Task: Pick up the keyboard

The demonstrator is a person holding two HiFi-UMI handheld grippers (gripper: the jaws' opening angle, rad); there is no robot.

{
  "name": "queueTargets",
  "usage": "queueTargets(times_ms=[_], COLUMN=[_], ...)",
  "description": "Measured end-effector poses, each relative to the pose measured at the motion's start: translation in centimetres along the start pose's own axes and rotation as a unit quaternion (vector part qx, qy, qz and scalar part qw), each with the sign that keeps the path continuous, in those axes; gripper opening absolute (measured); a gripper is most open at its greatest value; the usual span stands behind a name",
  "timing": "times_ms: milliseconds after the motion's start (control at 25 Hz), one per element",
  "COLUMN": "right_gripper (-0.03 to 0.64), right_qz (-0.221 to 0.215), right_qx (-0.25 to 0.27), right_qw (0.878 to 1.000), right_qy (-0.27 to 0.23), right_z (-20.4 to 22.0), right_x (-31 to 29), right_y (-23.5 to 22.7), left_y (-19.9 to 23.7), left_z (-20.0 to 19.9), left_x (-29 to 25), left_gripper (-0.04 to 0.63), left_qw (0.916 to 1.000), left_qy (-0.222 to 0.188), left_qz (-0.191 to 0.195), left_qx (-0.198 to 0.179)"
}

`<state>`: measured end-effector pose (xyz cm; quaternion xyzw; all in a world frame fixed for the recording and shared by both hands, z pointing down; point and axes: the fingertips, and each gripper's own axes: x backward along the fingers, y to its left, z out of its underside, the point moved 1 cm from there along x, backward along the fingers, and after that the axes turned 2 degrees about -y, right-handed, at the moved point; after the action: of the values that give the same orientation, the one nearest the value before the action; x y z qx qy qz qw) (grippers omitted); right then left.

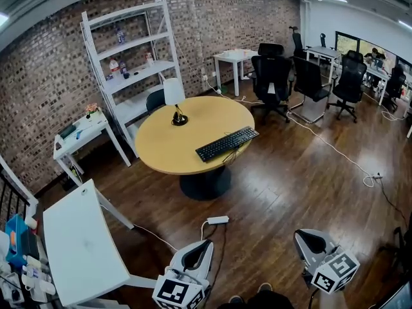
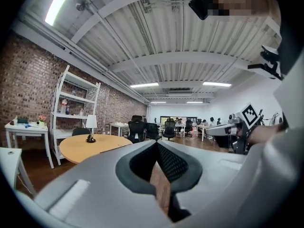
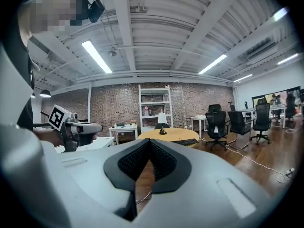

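Brick-walled office, wood floor. Keyboard [image 1: 226,143] lies at frame centre on the round bench [image 1: 161,153], near its right edge, well apart from me. Left gripper [image 1: 198,253] and right gripper [image 1: 313,242]: fingers closed, empty. Likely light, stiff plastic; I'd pinch both short ends, off the keycaps.

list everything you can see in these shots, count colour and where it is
keyboard: 1, black, on the round table's right edge
round table: 1, tan top, mid-room
lamp: 1, white shade on black base, far side of the round table
shelf unit: 1, white, against the brick wall
side table: 1, white, left of the shelf unit
desk: 1, white, near left
office chairs: several, black, far right
power strip: 1, white, on the floor before the round table
left claw: 1, grey with black pads, shut, empty
right claw: 1, grey with black pads, shut, empty
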<state>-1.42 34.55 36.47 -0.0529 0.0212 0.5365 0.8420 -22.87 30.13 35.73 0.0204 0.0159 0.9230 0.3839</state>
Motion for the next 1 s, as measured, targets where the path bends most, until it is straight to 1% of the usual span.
queueTargets(times_ms=[160,320,480,640,840,1000], right_gripper=[0.002,0.002,0.002,0.002,0.002,0.002], right_qz=[-0.007,-0.017,-0.031,-0.045,-0.057,-0.064], right_qx=[-0.004,-0.004,-0.004,-0.003,-0.005,-0.009], right_qw=[1.000,1.000,0.999,0.999,0.998,0.997], right_qy=[0.001,-0.003,-0.013,-0.021,-0.034,-0.034], right_z=[-0.1,-0.6,-1.8,-3.2,-4.6,-4.4], right_x=[-2.3,-5.4,-8.3,-10.3,-12.7,-15.0], right_y=[-2.6,-6.5,-10.7,-14.0,-17.9,-21.0], left_y=[1.0,2.3,3.1,3.9,4.4,5.1], left_z=[0.3,0.4,-0.2,-1.1,-2.0,-1.6], left_x=[-3.0,-7.4,-11.8,-15.3,-19.5,-22.8], left_gripper=[0.017,0.017,0.017,0.017,0.001,0.001], left_qw=[1.0000,0.9998,0.9995,0.9989,0.9986,0.9977], left_qy=[0.005,0.009,0.008,0.004,-0.004,0.011], left_qz=[-0.005,-0.019,-0.026,-0.044,-0.049,-0.062], left_qx=[0.001,-0.006,-0.015,-0.017,-0.021,-0.028])
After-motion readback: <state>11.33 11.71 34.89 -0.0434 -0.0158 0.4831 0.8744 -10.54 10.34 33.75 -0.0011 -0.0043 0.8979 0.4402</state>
